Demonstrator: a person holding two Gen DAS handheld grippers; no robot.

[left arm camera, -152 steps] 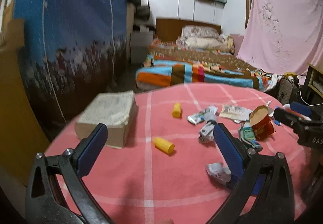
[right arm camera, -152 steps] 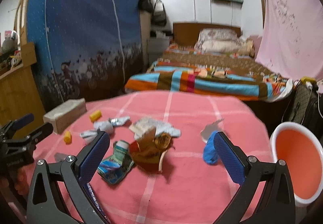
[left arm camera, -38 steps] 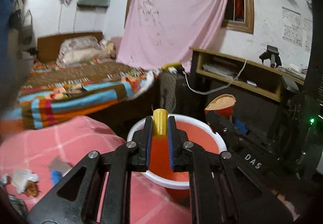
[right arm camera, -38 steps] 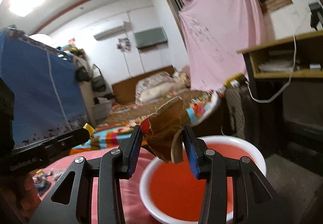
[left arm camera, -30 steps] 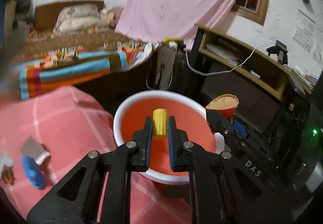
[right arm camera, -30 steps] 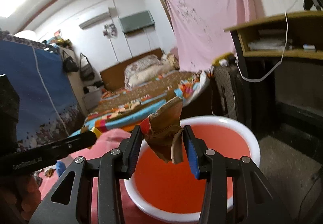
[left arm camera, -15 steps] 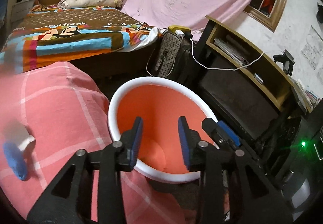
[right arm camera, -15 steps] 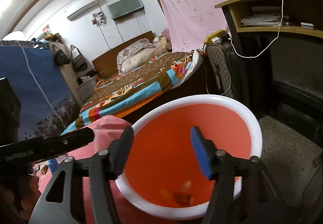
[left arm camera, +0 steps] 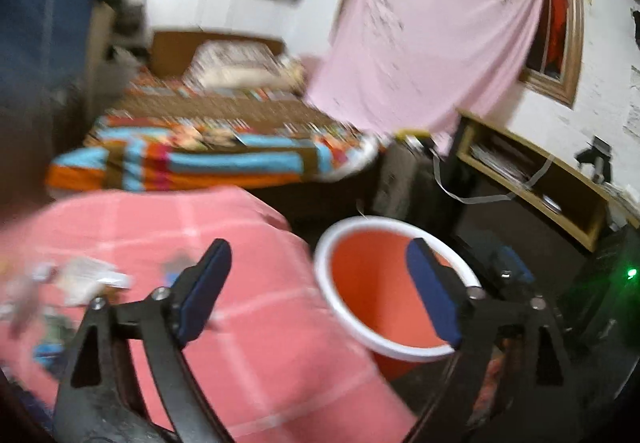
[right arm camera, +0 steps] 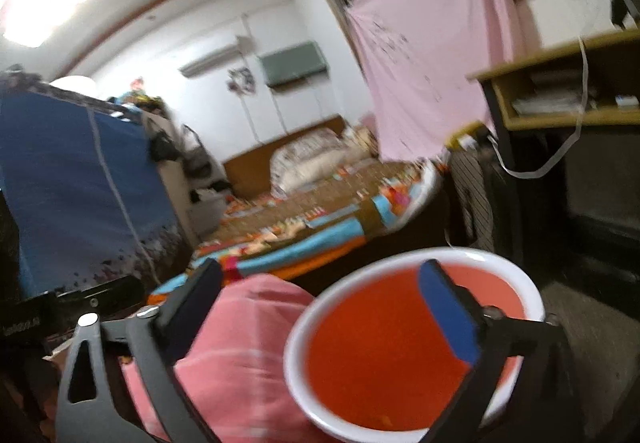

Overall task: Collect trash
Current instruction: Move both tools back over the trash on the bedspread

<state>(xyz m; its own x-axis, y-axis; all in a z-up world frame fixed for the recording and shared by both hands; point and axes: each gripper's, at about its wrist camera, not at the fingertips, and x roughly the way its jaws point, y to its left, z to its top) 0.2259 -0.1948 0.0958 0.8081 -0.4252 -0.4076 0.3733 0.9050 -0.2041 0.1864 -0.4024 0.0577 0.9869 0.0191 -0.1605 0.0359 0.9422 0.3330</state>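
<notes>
**Both grippers empty at the bin, more litter waiting on the table**

My left gripper (left arm camera: 318,291) stood with its jaws spread wide and nothing between them, straddling the line where the pink checked tablecloth (left arm camera: 256,339) met the orange bin (left arm camera: 384,307). My right gripper (right arm camera: 320,307) was just as wide and just as empty, hanging over the bin (right arm camera: 400,343) mouth. I judged that this spread suited the work: wide jaws near the bin let anything drop freely, and left me ready for the next piece.

The bin sat just beside the table edge and lower than it, white rim up, so a short swing would carry trash from cloth to container. Deep inside, in the right wrist view, a few small scraps lay on the bottom; they were too blurred for me to name.

The trash still to collect lay on the cloth at the left of the left wrist view: pale crumpled papers (left arm camera: 90,277) and smaller bits beside them, smeared by motion. I reckoned the task only partly done.
</notes>
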